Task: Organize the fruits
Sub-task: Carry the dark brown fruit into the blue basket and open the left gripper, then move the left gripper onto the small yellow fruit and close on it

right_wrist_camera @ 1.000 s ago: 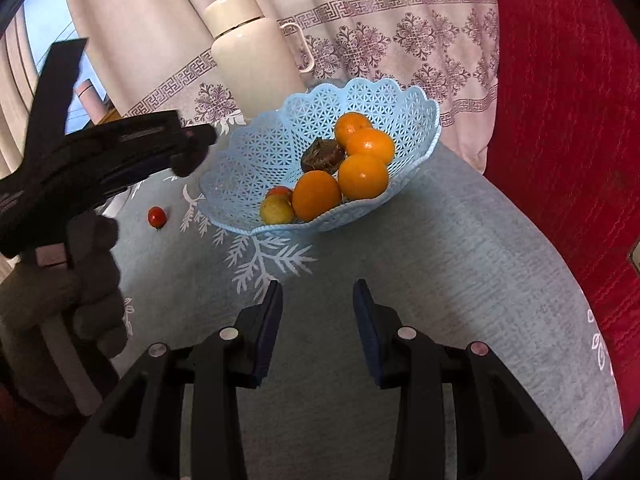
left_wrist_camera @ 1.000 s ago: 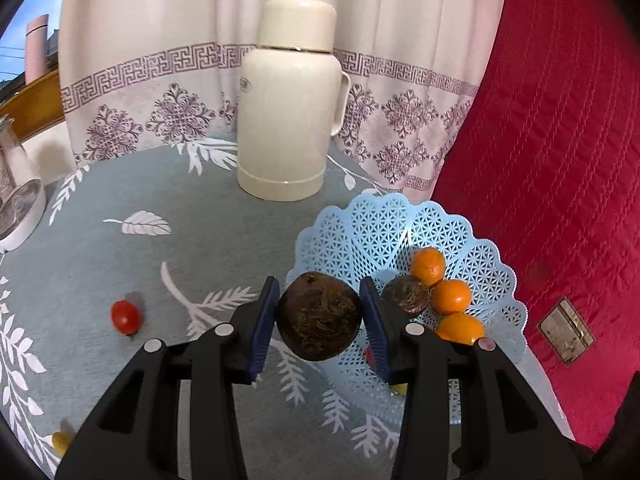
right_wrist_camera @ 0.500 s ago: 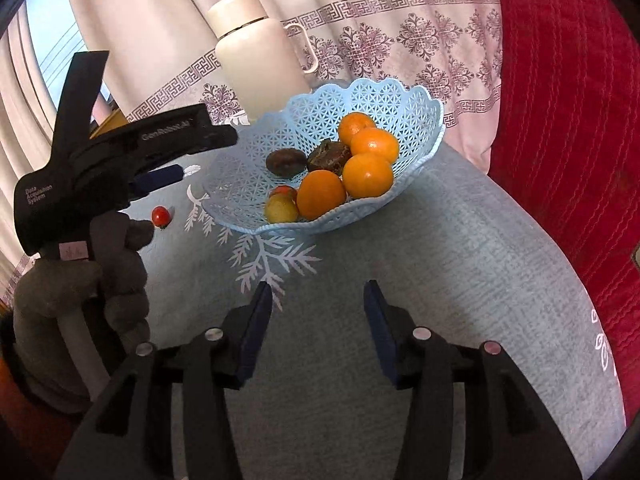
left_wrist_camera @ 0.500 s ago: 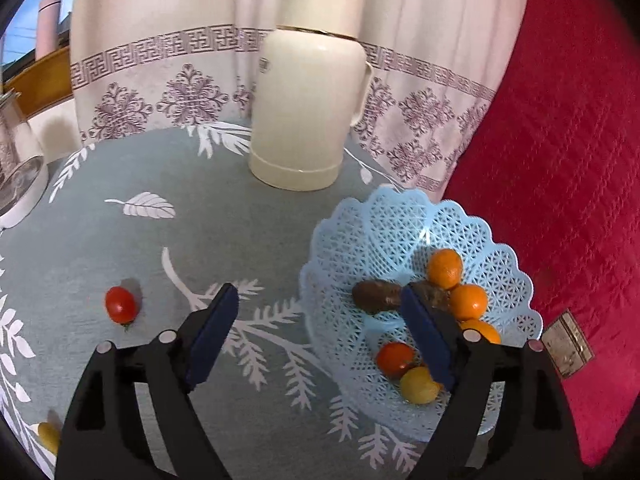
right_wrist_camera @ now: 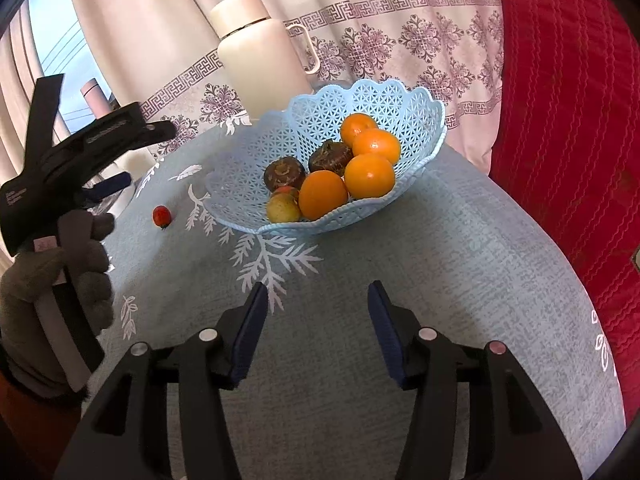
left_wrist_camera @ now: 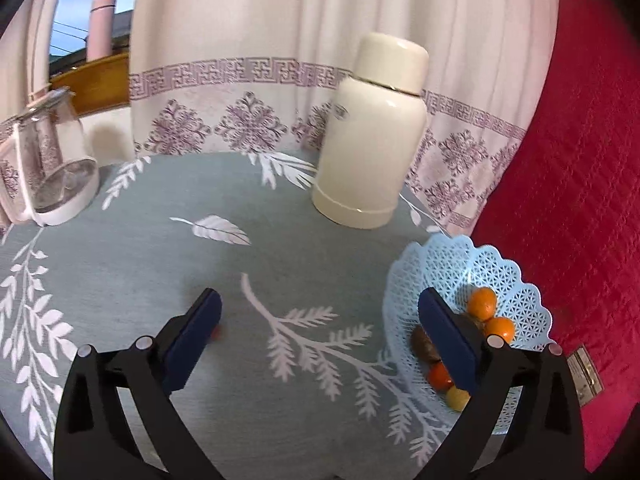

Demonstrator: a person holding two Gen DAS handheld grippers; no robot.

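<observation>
The left gripper (left_wrist_camera: 320, 316) hangs above the table (left_wrist_camera: 280, 248) with its jaws spread wide and nothing between them; in the right wrist view a gloved hand (right_wrist_camera: 56, 276) holds it up at the left edge. A small red spot peeks out beside its left pad (left_wrist_camera: 192, 344), blurred there, probably the red tomato (right_wrist_camera: 161, 216) that the right wrist view shows lying alone on the cloth, apart from the basket (right_wrist_camera: 320, 120). The right gripper (right_wrist_camera: 316, 328) is also released, jaws apart and empty, low over bare cloth in front of the basket.

The light blue lattice basket stands toward the table's right side, near the red quilted cushion (right_wrist_camera: 568, 120). It holds 8 fruits by my count: 4 oranges (right_wrist_camera: 369, 175) piled toward the right, 2 dark brown round fruits (right_wrist_camera: 285, 173) just behind them and touching the pile, 1 yellow-green fruit (right_wrist_camera: 282, 208) at the front rim, and 1 small red fruit (right_wrist_camera: 286, 190) mostly hidden between the yellow one and the front orange.

Behind the basket stands 1 cream thermos (left_wrist_camera: 372, 136), upright with its cap on, against the patterned curtain (left_wrist_camera: 224, 80). At the far left edge of the table sits 1 glass kettle (left_wrist_camera: 48, 160) on a white base.
</observation>
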